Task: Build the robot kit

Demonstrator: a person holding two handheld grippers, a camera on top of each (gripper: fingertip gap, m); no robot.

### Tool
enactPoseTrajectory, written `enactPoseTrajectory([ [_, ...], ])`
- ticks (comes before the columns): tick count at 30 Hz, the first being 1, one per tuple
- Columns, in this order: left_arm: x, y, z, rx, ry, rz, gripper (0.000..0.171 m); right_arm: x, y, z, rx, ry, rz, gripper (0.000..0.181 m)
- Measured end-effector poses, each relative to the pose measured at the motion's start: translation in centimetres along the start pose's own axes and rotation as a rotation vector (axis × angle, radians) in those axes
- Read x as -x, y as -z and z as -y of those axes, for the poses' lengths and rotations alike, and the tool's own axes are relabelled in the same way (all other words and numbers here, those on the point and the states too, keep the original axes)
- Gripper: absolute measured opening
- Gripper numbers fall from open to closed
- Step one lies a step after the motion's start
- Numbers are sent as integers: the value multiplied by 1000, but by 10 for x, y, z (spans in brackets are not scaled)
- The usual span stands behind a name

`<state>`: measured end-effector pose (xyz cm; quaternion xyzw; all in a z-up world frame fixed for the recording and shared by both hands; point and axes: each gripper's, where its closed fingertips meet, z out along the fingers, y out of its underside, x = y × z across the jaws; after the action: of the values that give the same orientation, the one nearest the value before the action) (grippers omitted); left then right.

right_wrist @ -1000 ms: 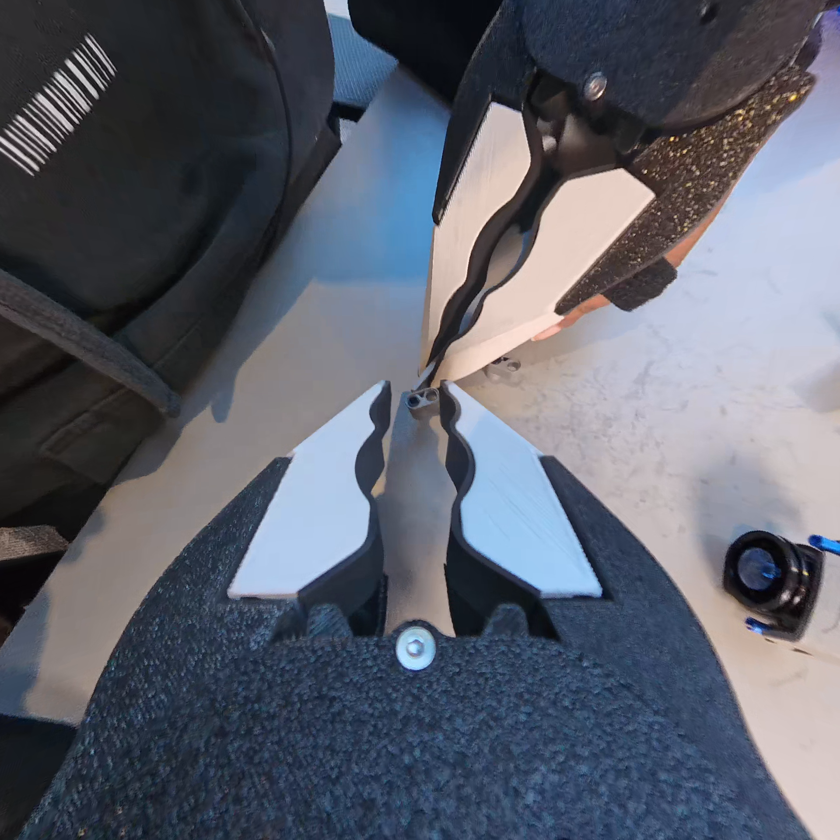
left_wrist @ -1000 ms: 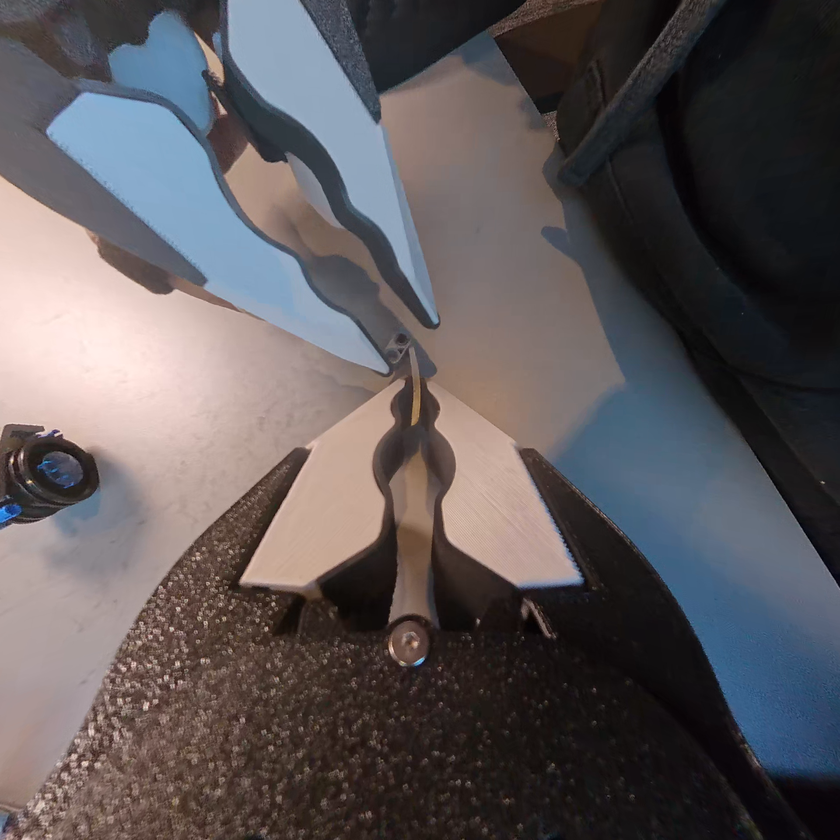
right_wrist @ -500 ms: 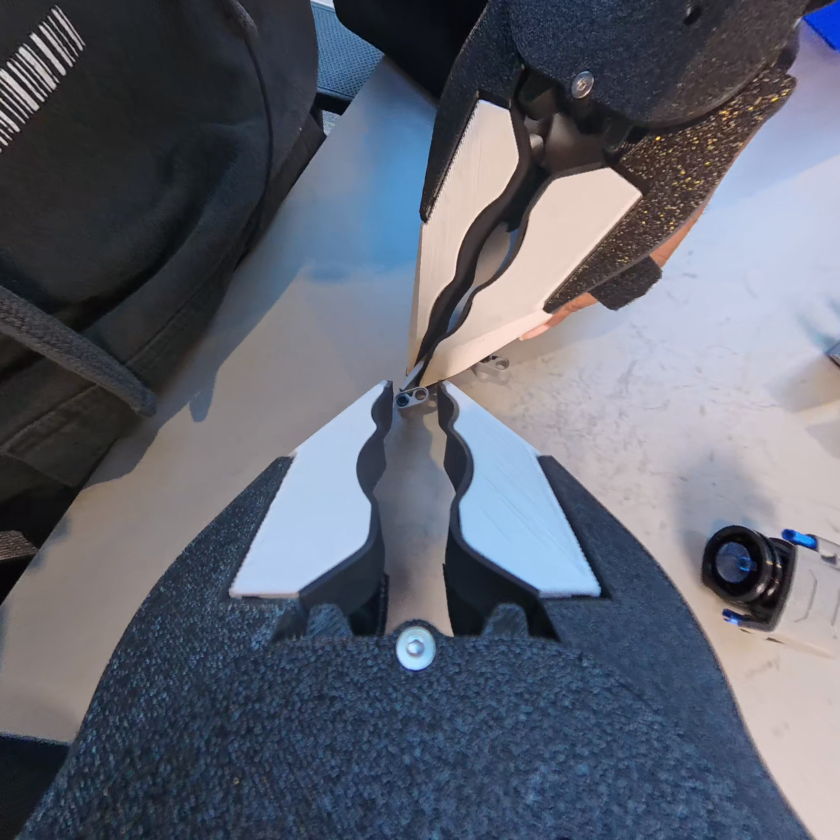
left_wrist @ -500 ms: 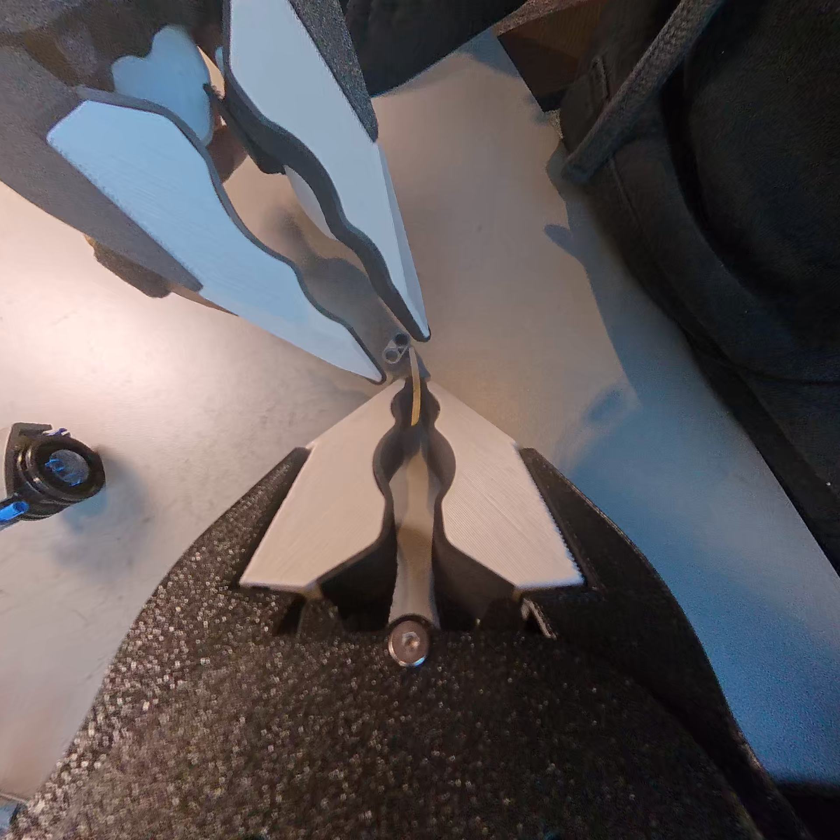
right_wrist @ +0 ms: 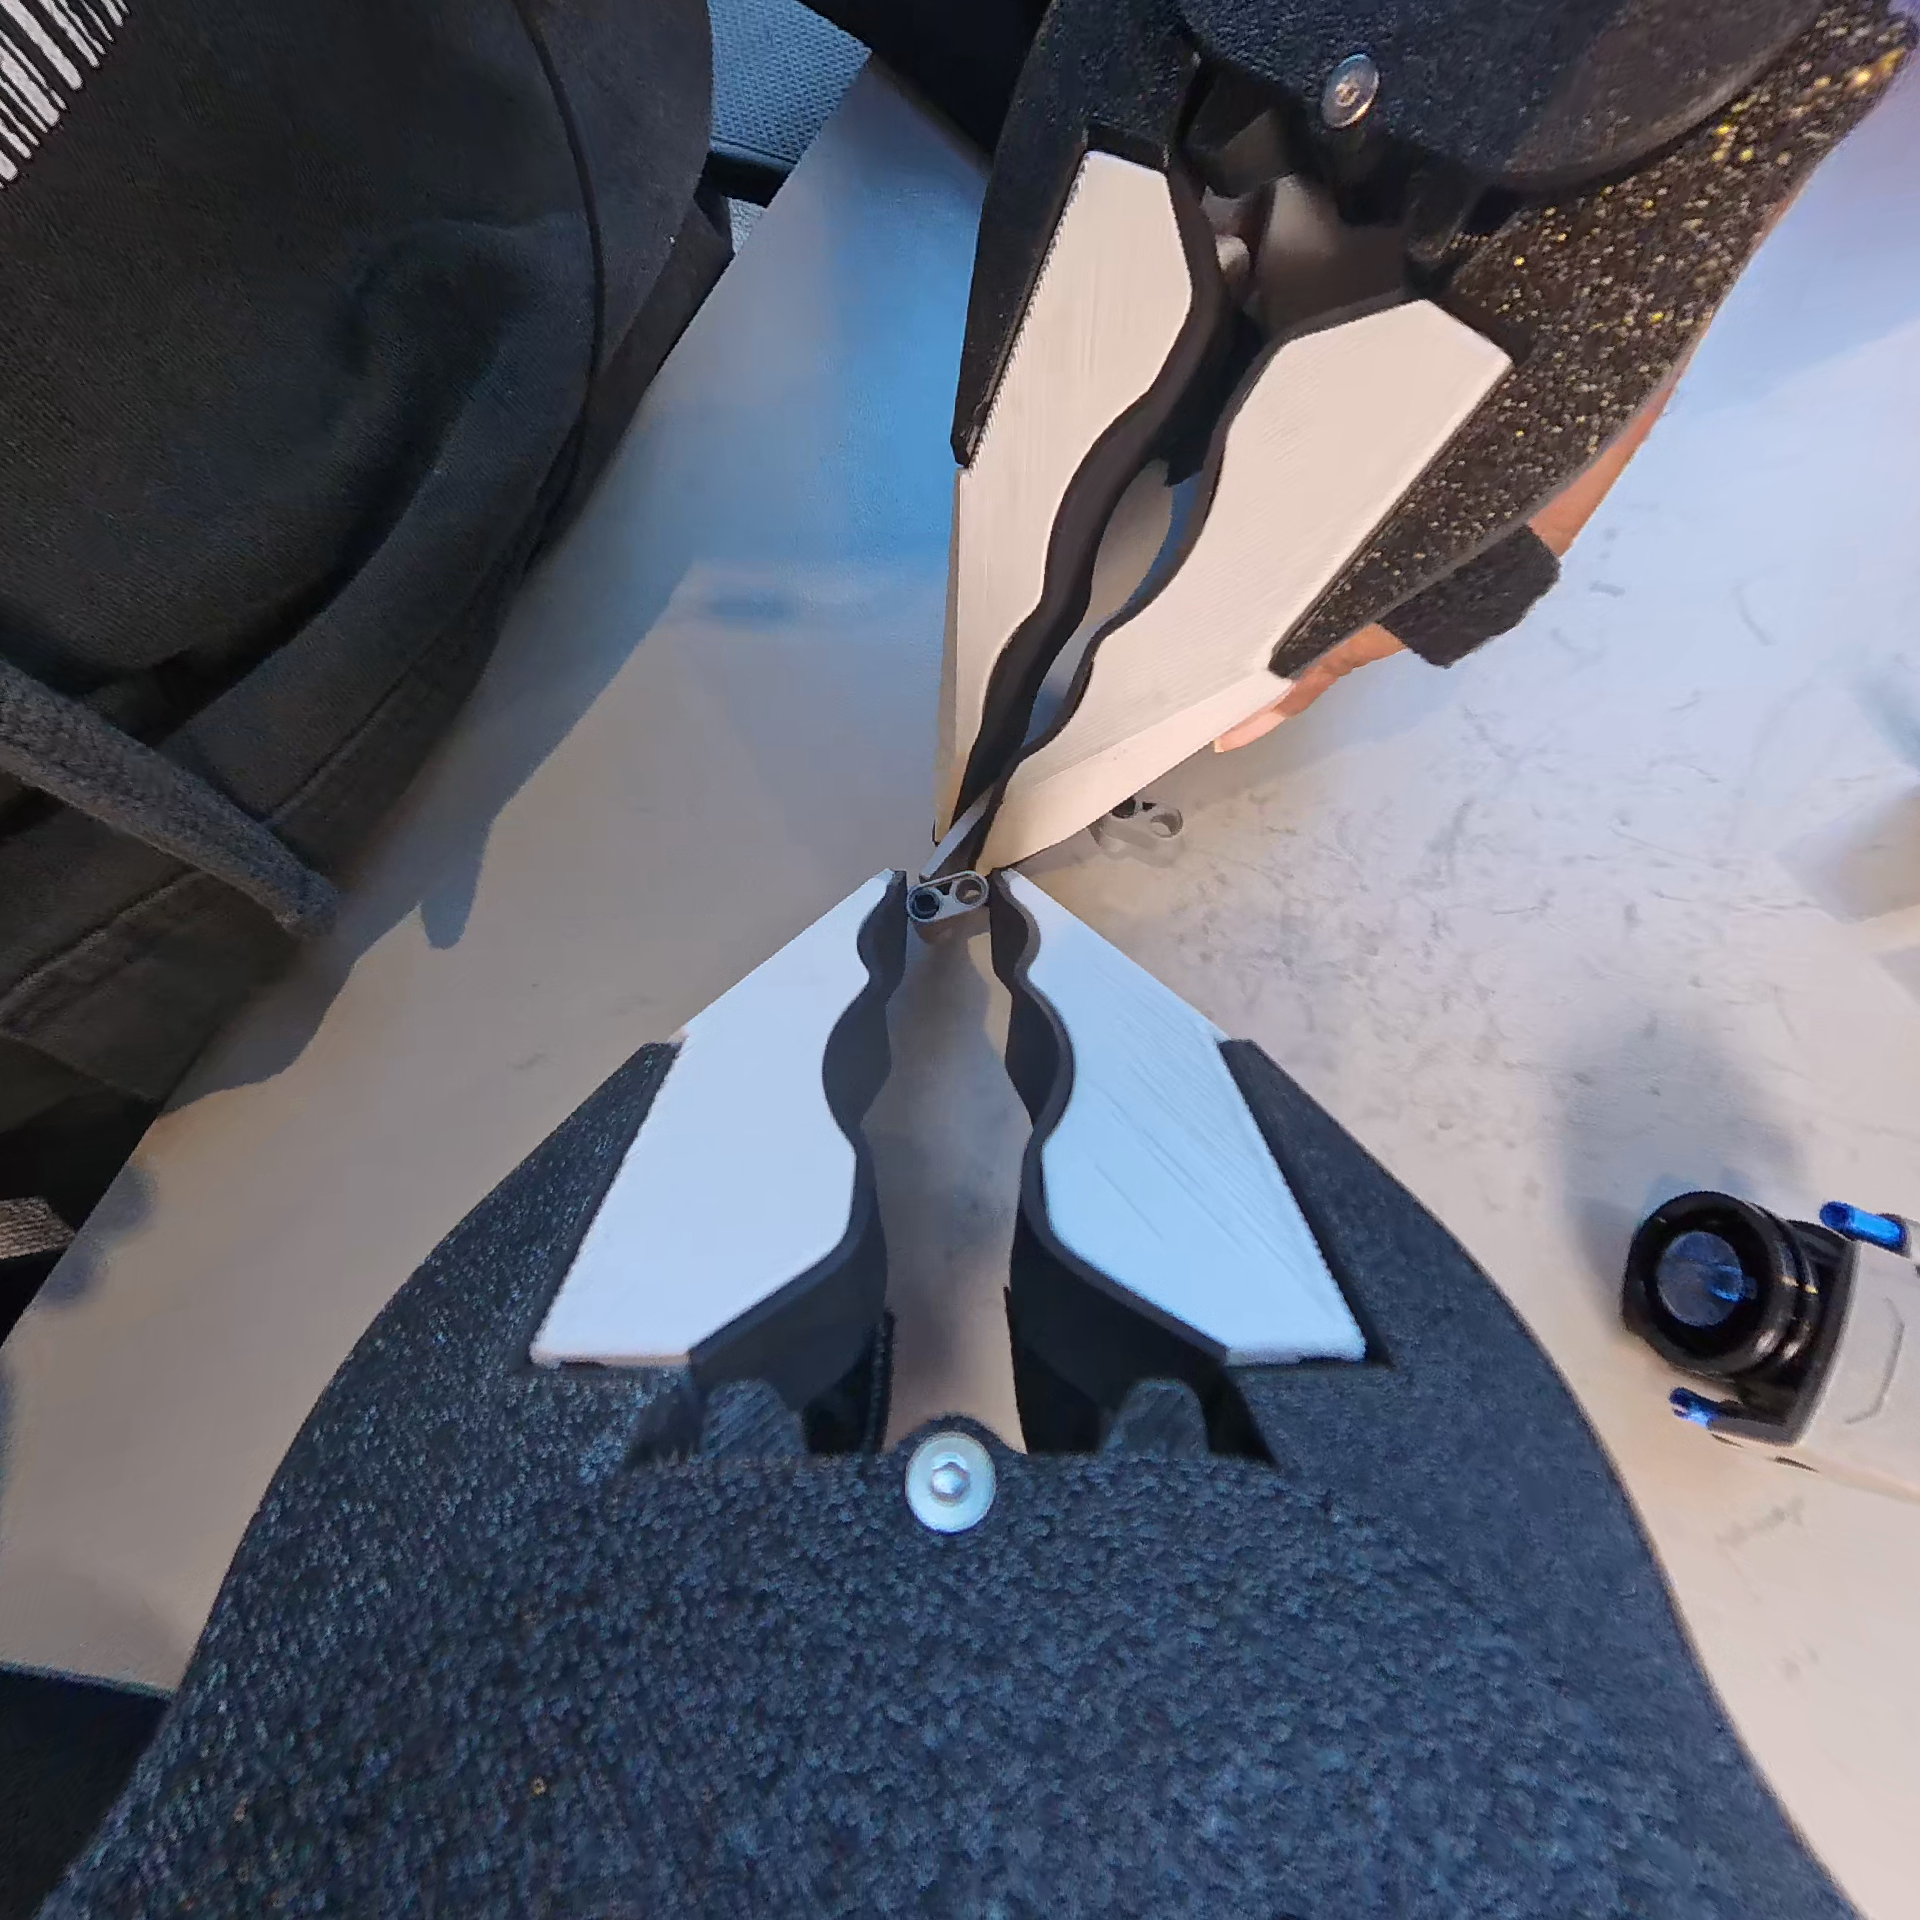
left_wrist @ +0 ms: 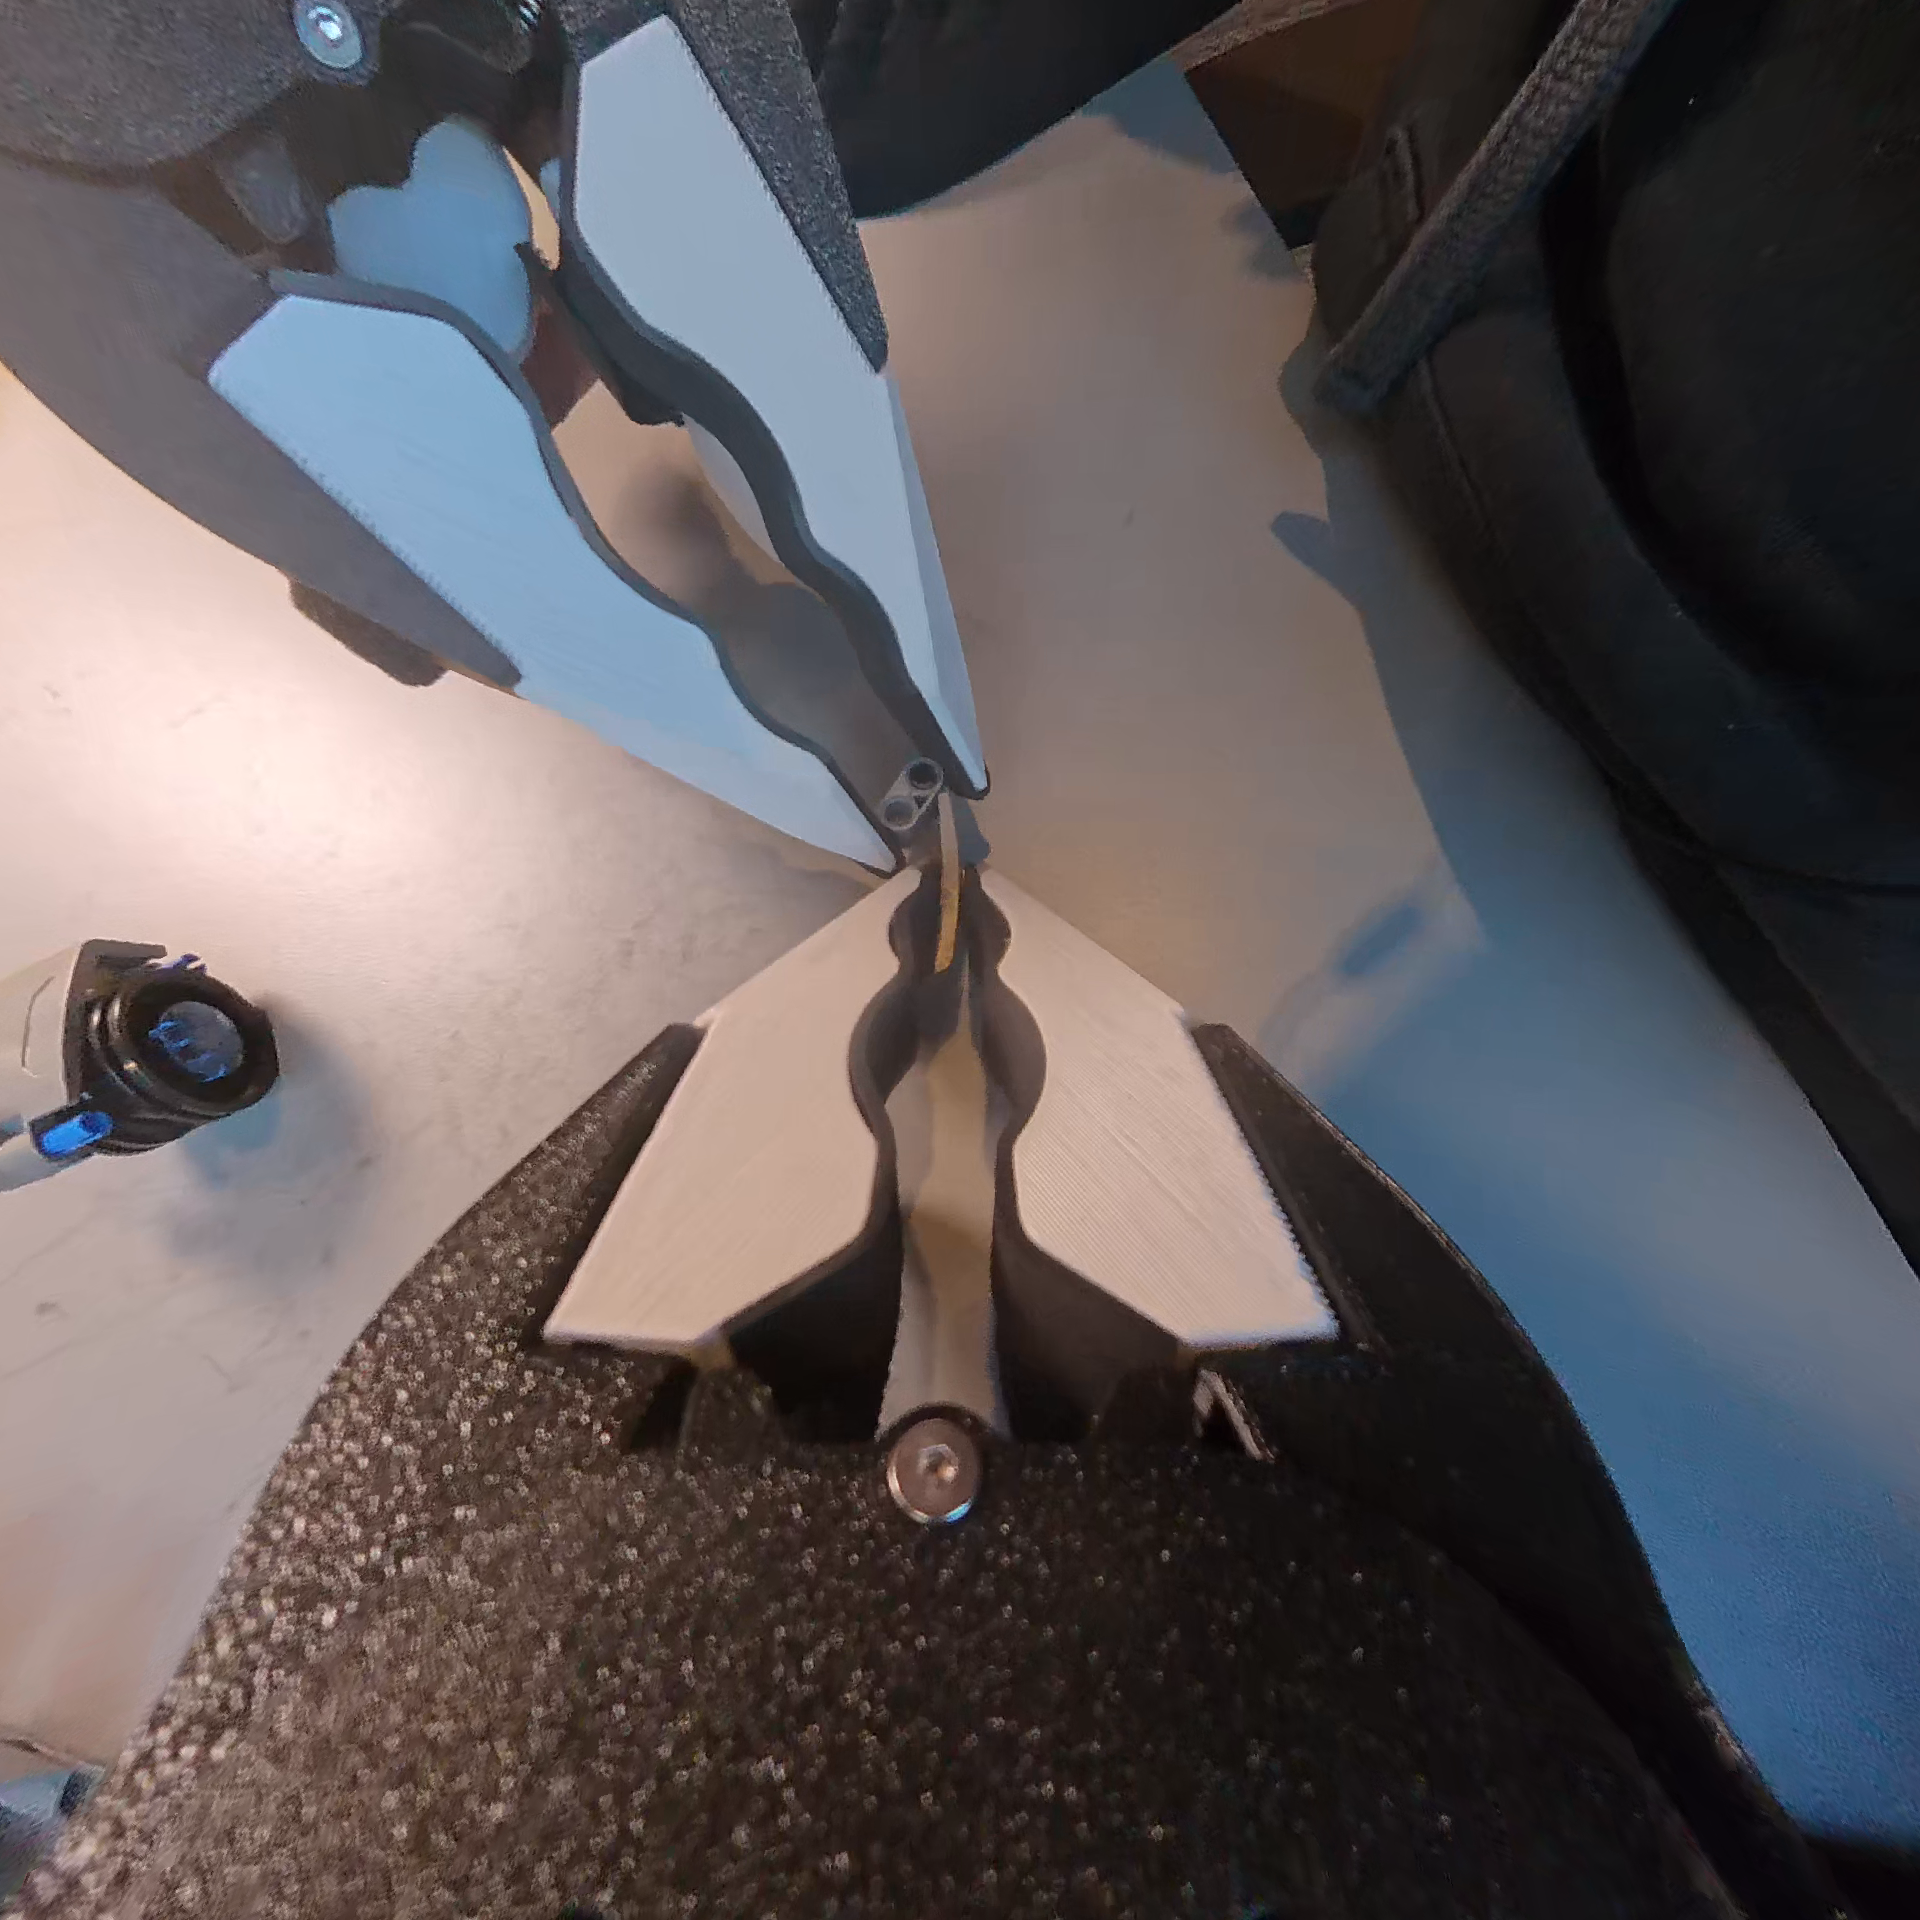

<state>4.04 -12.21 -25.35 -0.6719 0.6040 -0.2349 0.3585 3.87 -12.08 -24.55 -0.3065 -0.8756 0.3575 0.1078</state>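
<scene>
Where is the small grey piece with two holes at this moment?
The grey two-hole piece sits between the right gripper fingertips, centre of both views, beside the left gripper tip.

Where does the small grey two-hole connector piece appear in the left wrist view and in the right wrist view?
Left wrist view: the grey two-hole piece sits just above centre, between the tips of the far gripper.
Right wrist view: the same piece sits just above centre, between the near jaws' tips.
Shared landmark: the black wheel with blue pins on the white table.
</scene>
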Motion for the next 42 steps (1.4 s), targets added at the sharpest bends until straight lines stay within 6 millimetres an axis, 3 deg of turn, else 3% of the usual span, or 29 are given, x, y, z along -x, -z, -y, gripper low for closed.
enactPoseTrajectory([
  [26,21,11,-8,1,77,119,4,-23,8,-1,-141,-117,-96,14],
  [35,27,13,-11,6,140,133,2,-22,20,-12,-149,-123,-161,3],
  [42,27,12,-11,7,123,135,2,-25,26,-16,-162,-138,-238,6],
])
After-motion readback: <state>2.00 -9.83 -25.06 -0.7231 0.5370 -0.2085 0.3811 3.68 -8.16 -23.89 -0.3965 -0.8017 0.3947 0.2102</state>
